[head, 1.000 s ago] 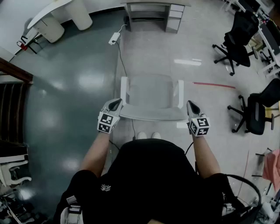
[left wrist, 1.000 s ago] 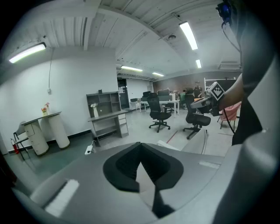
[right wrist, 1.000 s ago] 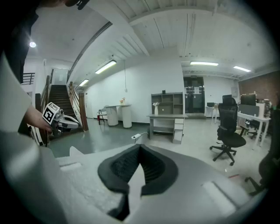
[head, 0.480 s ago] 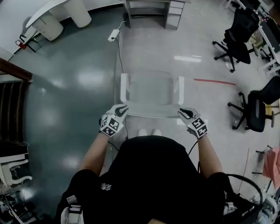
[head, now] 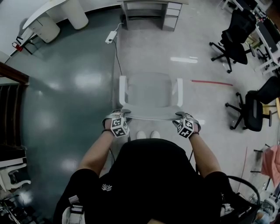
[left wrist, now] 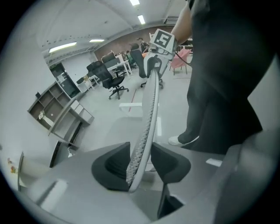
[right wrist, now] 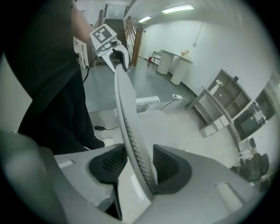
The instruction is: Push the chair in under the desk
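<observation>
A pale grey chair (head: 148,89) with white armrests stands in front of me, its back toward me. The grey desk (head: 151,11) with drawers is well beyond it at the far wall. My left gripper (head: 120,115) sits at the left end of the backrest's top edge (head: 151,117), my right gripper (head: 181,118) at the right end. In the left gripper view the mesh backrest (left wrist: 148,105) runs between the jaws of the left gripper (left wrist: 139,164), which are opening with a gap beside it. The right gripper (right wrist: 138,168) likewise straddles the backrest (right wrist: 126,113), jaws opening.
Two black office chairs (head: 234,37) (head: 256,109) stand at the right. A power strip (head: 109,37) and its cable trail across the floor left of the desk. A white curved counter (head: 50,17) is at the far left, dark stairs (head: 8,118) at the left edge.
Both grippers moved inward from beside the chair onto the ends of the backrest's top edge. Their jaws, shut before, now stand apart around it.
</observation>
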### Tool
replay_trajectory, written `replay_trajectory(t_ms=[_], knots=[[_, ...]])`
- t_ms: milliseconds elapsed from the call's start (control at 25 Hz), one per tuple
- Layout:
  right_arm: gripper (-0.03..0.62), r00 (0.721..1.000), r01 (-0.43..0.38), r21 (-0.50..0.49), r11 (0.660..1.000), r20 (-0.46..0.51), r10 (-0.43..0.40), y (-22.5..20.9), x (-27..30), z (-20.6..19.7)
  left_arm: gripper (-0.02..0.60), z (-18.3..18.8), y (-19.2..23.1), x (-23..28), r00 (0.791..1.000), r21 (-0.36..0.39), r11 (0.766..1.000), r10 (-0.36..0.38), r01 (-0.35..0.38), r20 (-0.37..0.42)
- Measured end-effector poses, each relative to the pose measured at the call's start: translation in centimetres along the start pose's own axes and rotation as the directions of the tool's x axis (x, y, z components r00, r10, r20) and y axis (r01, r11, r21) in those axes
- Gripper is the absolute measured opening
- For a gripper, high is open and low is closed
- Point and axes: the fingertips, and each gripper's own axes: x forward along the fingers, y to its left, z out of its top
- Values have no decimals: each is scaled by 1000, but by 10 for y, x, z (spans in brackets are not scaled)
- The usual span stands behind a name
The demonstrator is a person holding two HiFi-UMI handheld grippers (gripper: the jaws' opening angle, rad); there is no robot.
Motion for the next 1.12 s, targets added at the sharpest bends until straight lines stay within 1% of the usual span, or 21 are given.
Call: replay_trajectory(t_ms=[120, 240, 440, 560, 720, 920, 1040, 1120], knots=[[183, 1000, 8, 14, 1000, -16, -8, -5, 6, 2, 155, -4, 6, 3, 1000, -8, 1000, -25, 24, -6], [183, 999, 26, 23, 999, -39, -25, -18, 12, 3, 156, -4, 18, 8, 1000, -20, 1000, -16, 16, -9], [181, 996, 72, 30, 997, -52, -71, -55, 22, -2, 156, 5, 45, 27, 1000, -16, 1000, 3, -3, 3], [181, 996, 69, 33, 997, -63, -67, -70, 28, 1, 161, 4, 60, 33, 1000, -36, 999, -9, 9, -4], [181, 996, 60, 16, 998, -61, -59, -104, 36, 11, 160, 5, 91, 38, 1000, -37, 999, -21, 22, 4], [181, 997, 58, 12, 998, -54, -57, -155, 50, 18, 164, 10, 137, 56, 1000, -70, 997, -22, 21, -13], [179, 998, 41, 3, 999, -48, -41, -180, 59, 21, 166, 11, 163, 67, 999, -66, 997, -44, 42, -17], [179, 998, 47, -4, 999, -38, -47, -201, 65, 23, 166, 14, 183, 76, 999, -64, 997, -41, 40, -13]])
